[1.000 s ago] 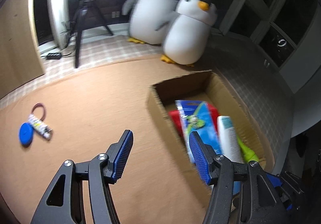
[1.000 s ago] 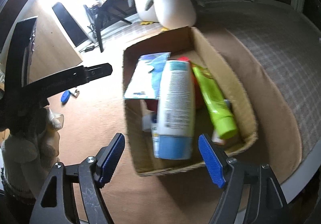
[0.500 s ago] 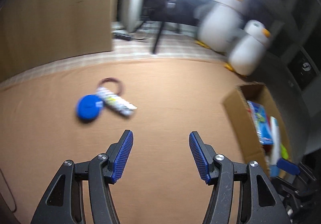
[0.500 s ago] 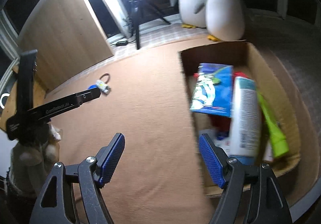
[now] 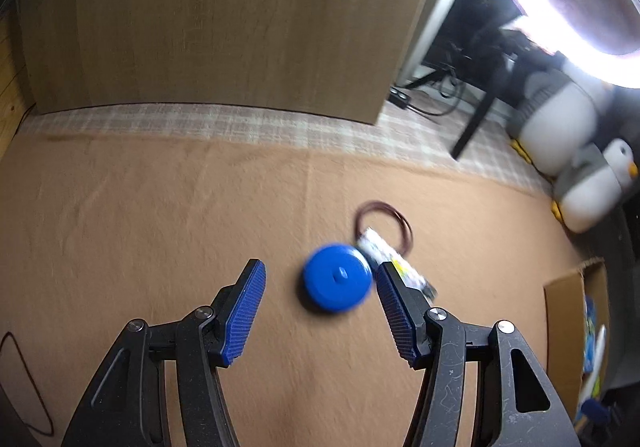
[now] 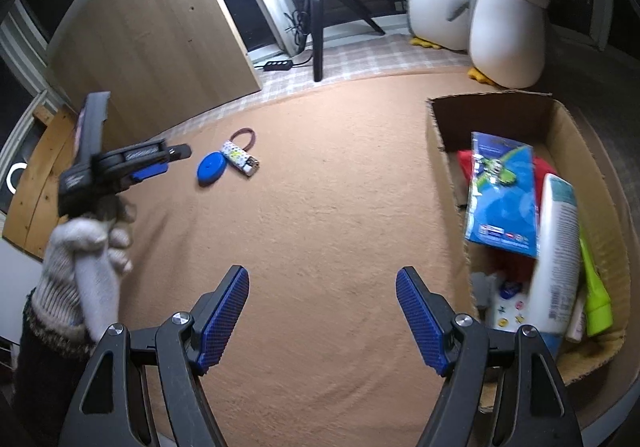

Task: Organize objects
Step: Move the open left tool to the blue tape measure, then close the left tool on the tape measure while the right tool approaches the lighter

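A blue round disc point(image 5: 338, 278) lies on the brown cloth, with a patterned lighter point(image 5: 394, 263) and a dark hair tie point(image 5: 384, 219) just beyond it. My left gripper point(image 5: 320, 273) hangs open over the disc, which shows between the fingers with no pad touching it. The right wrist view shows that left gripper point(image 6: 160, 159) held by a gloved hand point(image 6: 88, 247), close to the left of the disc point(image 6: 211, 168) and lighter point(image 6: 240, 159). My right gripper point(image 6: 322, 275) is open and empty over bare cloth, left of the cardboard box point(image 6: 436, 135).
The box holds a blue packet point(image 6: 502, 191), a white bottle point(image 6: 556, 247), a green tube point(image 6: 596, 287) and other items. Two plush penguins point(image 6: 504, 19) stand behind it. A tripod point(image 6: 316, 27) with a ring light and a wooden panel point(image 6: 160, 39) line the far side.
My left gripper swung left, away from the box, and dropped over the blue disc. My right gripper shifted left, so the box now sits at the right of its view. Both stayed open.
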### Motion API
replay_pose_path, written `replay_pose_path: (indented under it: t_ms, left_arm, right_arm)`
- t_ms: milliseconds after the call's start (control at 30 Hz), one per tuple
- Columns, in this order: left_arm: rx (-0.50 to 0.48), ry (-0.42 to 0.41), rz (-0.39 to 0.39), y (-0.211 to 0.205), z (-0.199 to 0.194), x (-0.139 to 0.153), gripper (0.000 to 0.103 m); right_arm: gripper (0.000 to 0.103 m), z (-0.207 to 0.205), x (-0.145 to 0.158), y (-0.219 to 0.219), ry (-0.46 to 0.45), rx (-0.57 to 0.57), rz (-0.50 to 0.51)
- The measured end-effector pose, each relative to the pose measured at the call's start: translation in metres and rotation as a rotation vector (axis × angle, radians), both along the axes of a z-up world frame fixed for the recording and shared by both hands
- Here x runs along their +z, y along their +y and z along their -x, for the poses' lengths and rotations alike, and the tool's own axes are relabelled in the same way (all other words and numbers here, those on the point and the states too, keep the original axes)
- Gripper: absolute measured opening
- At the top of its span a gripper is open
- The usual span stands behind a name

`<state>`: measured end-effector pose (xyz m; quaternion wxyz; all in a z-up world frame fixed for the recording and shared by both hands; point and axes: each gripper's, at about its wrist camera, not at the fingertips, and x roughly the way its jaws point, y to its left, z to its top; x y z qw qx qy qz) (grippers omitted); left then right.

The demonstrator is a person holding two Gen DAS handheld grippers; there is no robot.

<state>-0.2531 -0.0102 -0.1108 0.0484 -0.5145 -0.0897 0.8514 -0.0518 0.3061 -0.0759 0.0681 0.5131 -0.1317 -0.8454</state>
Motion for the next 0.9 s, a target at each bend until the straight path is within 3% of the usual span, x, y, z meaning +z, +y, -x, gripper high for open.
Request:
replay_pose_path:
  t_ms: [167,500,900]
  left_arm:
    - [-0.009,-0.021,0.018,0.006,0.024,-0.014,0.056]
    - [-0.049,-0.051,0.025,0.015,0.043,-0.036,0.034]
    - [-0.089,-0.024,0.016,0.013,0.045,-0.04,0.032]
  right_arm:
    - [0.073,0.016,-0.001,-0.007,0.001,0.015,-0.009]
    - [0.072,0.057,-0.008,-0.016,-0.018,0.033,0.046]
    - [0.071,0.114,-0.026,-0.043,-0.049,0.066,0.056]
